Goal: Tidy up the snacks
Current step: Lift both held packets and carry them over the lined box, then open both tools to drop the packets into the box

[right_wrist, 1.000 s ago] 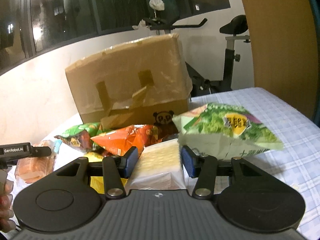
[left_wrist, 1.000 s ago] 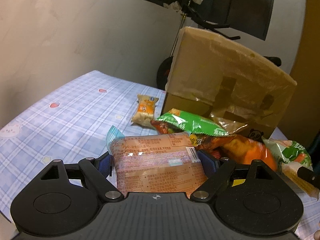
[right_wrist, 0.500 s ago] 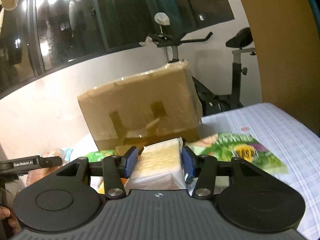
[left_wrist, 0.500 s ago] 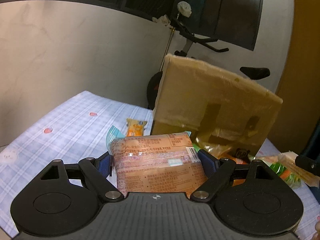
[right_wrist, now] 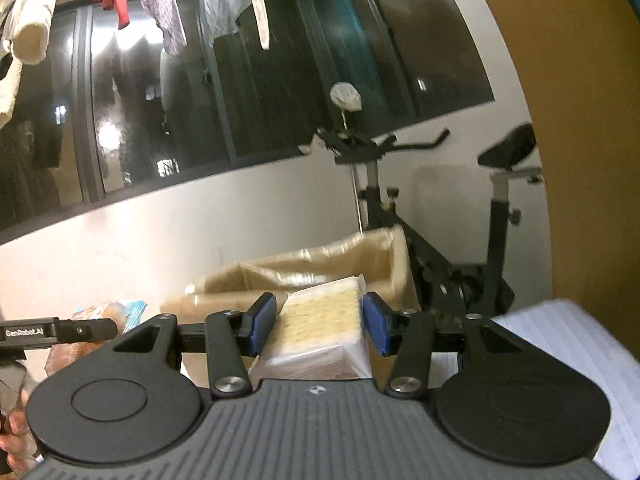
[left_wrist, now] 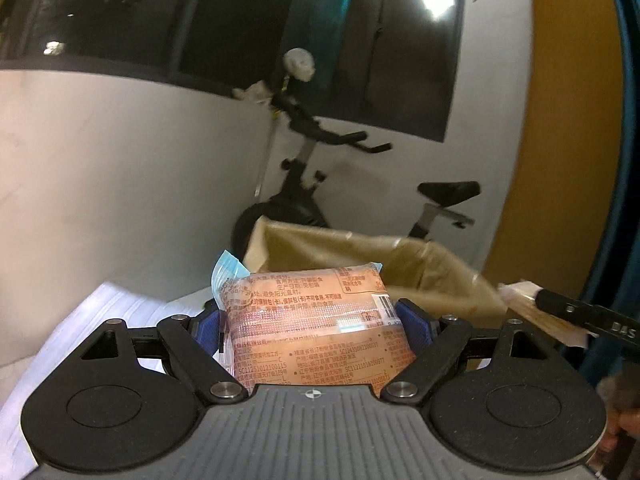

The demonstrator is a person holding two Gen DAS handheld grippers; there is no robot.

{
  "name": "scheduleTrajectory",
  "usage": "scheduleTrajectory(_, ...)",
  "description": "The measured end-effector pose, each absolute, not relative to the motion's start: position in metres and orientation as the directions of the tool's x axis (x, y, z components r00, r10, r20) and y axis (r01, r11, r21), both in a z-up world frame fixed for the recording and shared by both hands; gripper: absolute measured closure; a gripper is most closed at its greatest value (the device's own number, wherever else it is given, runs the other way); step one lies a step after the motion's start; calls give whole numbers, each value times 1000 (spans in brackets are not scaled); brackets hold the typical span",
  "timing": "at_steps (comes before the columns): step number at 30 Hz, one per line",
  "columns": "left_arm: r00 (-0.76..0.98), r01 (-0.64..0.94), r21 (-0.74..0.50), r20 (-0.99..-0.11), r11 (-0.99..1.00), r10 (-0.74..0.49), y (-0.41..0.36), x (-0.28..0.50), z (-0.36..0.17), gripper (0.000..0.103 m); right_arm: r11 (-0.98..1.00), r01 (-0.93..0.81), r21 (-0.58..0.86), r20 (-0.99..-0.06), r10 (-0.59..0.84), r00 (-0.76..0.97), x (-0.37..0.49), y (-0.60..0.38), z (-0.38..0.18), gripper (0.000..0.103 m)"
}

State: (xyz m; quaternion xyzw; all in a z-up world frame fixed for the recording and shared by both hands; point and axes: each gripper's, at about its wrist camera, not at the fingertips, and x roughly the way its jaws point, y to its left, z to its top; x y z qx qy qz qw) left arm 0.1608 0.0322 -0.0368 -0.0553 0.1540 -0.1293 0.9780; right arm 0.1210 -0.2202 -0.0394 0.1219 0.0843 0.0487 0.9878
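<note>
My left gripper [left_wrist: 316,320] is shut on an orange-brown snack pack [left_wrist: 316,328] with printed text and a light blue end, held level above the table. Just beyond it stands the open cardboard box [left_wrist: 432,268], its brown inner walls showing. My right gripper [right_wrist: 318,322] is shut on a pale yellow cracker pack [right_wrist: 320,324] in clear wrap. The same cardboard box [right_wrist: 304,272] lies right ahead of it and slightly below. The left gripper with its orange pack [right_wrist: 100,314] shows at the left edge of the right wrist view.
An exercise bike [left_wrist: 316,184] stands behind the box against a white wall, below dark windows. The blue-checked tablecloth [right_wrist: 568,336] shows to the right of the box and its far left part [left_wrist: 80,340] in the left wrist view. Laundry [right_wrist: 160,4] hangs overhead.
Both grippers have risen with their packs. The box's outer front and the loose snack bags on the table have dropped out of sight, and the open top of the box has come into view.
</note>
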Motion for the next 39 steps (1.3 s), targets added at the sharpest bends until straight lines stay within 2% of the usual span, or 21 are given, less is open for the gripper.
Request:
scheduleTrajectory(4,915,259,-130,-285,957,-286,16,193,-21,15,965,-103,242,-145,141,979,153,-224,-19,52)
scheduleTrajectory(9,907,262,-87,-319,961,-276,-9,244,-9,15,961,-139,241,-187,187,964,205,-223,-4,52)
scheduleTrajectory(15,875,248,-44,-419,968,-243,-25,303,-20,15,963,-131,235,-319,204,926,273,-216,-6,52)
scheduleTrajectory(17,851,276,-45,-453,960,-266,-28,318,-26,15,966,-101,239,-369,186,911,289,-215,-12,52)
scheduleTrajectory(21,827,253,-29,-512,967,-232,-33,341,-33,15,971,-42,237,-470,152,870,310,-212,-27,52)
scheduleTrajectory(26,758,253,-77,-604,964,-247,-26,362,-49,13,978,-17,209,-566,135,813,325,-209,-39,52)
scheduleTrajectory(29,729,238,-140,-629,961,-272,-17,371,-58,12,978,-10,211,-599,137,789,326,-209,-43,49)
scheduleTrajectory(30,725,231,-160,-630,960,-279,-13,372,-60,12,976,-2,216,-606,136,783,327,-210,-45,51)
scheduleTrajectory(35,719,237,-196,-624,952,-307,-8,370,-60,12,969,-18,247,-614,171,770,327,-212,-44,40)
scheduleTrajectory(39,724,246,-240,-599,939,-343,-3,370,-54,8,971,-27,238,-600,169,782,325,-209,-39,37)
